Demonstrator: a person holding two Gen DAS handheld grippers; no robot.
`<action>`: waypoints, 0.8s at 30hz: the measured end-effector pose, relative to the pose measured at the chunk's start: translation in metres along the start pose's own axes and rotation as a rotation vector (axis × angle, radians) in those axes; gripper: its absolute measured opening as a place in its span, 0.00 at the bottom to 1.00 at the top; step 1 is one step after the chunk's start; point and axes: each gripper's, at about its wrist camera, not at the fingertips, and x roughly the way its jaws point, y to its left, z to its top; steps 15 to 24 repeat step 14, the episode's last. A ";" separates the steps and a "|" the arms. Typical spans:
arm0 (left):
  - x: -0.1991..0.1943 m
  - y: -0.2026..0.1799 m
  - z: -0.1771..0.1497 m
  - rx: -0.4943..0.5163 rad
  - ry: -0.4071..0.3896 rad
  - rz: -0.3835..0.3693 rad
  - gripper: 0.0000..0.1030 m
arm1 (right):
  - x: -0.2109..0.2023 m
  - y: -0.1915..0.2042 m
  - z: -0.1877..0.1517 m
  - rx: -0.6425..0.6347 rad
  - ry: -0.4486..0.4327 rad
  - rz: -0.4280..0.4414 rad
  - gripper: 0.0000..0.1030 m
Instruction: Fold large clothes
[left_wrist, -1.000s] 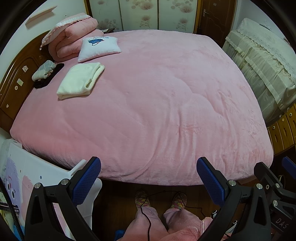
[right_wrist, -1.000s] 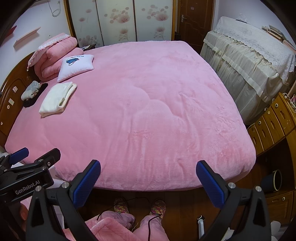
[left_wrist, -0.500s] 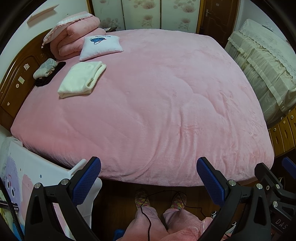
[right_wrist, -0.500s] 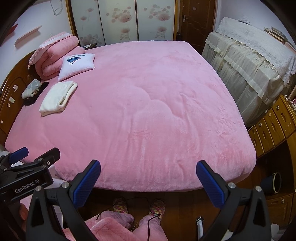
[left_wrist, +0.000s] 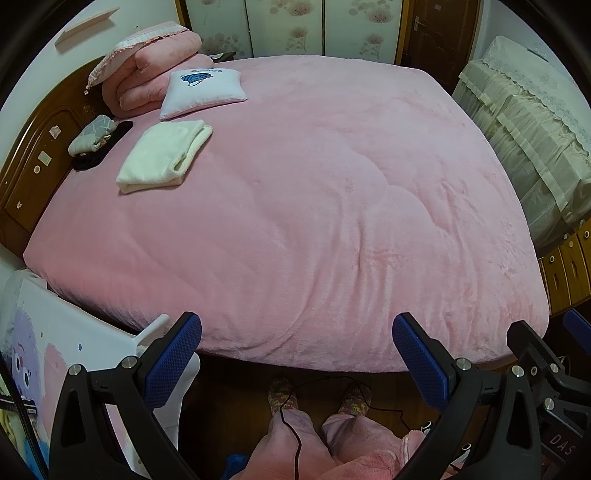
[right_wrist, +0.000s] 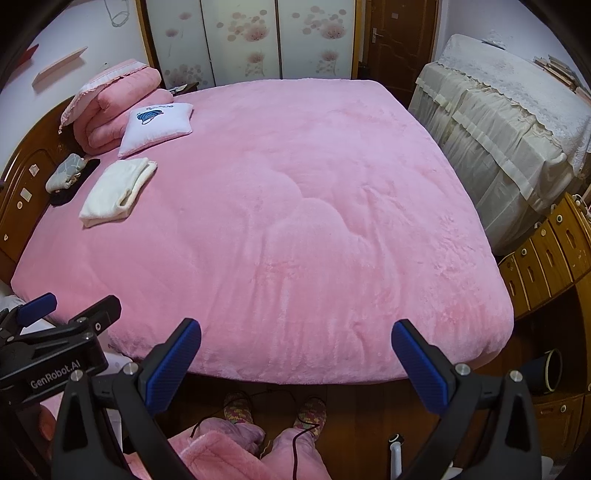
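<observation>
Both my grippers are hanging over the foot edge of the bed, nothing in either one. Far off to the front-left of the left gripper, up by the wooden headboard, there's a small grey bundle on something black, then the folded cream garment lying flat on the pink blanket, just short of the white cushion and the rolled pink quilt. Left jaws are spread wide, blue pads well apart. Right gripper is just as wide open, with the same cream garment far ahead-left of it. Off to its right sits a lace-covered cabinet.
</observation>
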 end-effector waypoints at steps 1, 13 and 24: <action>0.001 0.002 0.000 0.000 -0.002 -0.001 0.99 | 0.001 -0.003 0.001 -0.001 0.000 0.003 1.00; 0.003 -0.013 0.002 -0.046 -0.014 0.025 0.99 | 0.011 -0.029 0.016 -0.033 -0.003 0.043 1.00; 0.003 -0.016 0.002 -0.053 -0.015 0.028 0.99 | 0.012 -0.031 0.018 -0.036 -0.002 0.047 1.00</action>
